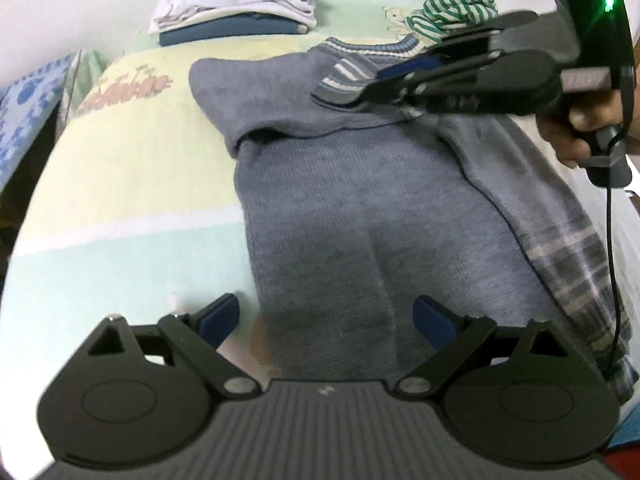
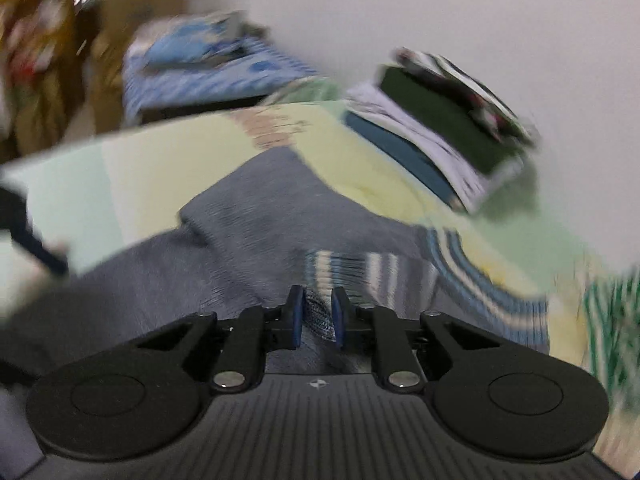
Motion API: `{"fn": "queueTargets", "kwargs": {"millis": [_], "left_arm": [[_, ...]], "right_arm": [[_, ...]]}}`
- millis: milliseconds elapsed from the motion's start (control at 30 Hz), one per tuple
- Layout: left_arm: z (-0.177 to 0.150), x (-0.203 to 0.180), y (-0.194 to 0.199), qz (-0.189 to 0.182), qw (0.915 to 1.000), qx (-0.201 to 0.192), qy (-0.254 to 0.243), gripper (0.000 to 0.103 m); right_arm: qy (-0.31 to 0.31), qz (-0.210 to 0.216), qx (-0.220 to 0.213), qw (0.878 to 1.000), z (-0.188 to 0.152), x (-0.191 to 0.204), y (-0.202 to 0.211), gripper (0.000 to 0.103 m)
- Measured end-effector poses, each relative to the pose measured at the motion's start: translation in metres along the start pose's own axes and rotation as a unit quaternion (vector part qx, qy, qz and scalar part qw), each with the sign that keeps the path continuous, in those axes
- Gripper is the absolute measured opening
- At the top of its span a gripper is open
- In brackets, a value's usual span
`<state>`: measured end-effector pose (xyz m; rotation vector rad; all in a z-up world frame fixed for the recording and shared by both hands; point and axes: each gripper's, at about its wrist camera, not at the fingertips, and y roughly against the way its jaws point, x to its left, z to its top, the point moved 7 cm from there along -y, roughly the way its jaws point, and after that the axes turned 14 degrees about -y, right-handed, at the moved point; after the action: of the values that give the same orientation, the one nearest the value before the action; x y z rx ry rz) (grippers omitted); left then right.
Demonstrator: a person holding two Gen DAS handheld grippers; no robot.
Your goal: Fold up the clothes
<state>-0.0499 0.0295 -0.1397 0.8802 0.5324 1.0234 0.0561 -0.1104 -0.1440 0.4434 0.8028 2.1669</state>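
Observation:
A grey-blue knitted sweater (image 1: 360,208) lies flat on the pastel bed sheet (image 1: 120,200), with one sleeve folded across its chest. My right gripper (image 1: 360,96) is shut on that sleeve's striped cuff (image 1: 340,76), just above the chest near the collar. In the right wrist view the knit (image 2: 318,316) sits pinched in my right gripper (image 2: 318,306), with the striped cuff (image 2: 348,272) beyond it. My left gripper (image 1: 326,312) hangs open over the sweater's lower part, holding nothing.
A stack of folded clothes (image 1: 240,0) stands at the far edge of the bed by the wall, also in the right wrist view (image 2: 440,136). A crumpled green-striped garment (image 1: 452,8) lies beside the collar. A person's hand (image 1: 568,136) holds the right gripper; its cable hangs down.

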Motion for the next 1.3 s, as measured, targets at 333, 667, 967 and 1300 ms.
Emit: {"fn": "queueTargets", "kwargs": {"millis": [333,667,967,1300], "left_arm": [[0.004,-0.013,-0.009,0.0,0.9992,0.003,-0.039,0.097],[-0.001,-0.017,-0.006,0.005,0.9992,-0.002,-0.041,0.098],[0.006,-0.003,-0.008,0.021,0.9993,0.003,-0.032,0.098],[0.063,0.036,-0.037,0.085,0.9955,-0.027,-0.033,0.094]], "right_arm": [[-0.043,-0.038,-0.011,0.998,-0.015,-0.007,0.005,0.032],[-0.097,-0.045,0.001,0.994,-0.011,-0.02,-0.015,0.011],[-0.363,0.032,-0.053,0.93,-0.003,-0.088,0.035,0.01],[-0.52,0.118,-0.137,0.835,0.01,-0.139,0.099,0.011]]}}
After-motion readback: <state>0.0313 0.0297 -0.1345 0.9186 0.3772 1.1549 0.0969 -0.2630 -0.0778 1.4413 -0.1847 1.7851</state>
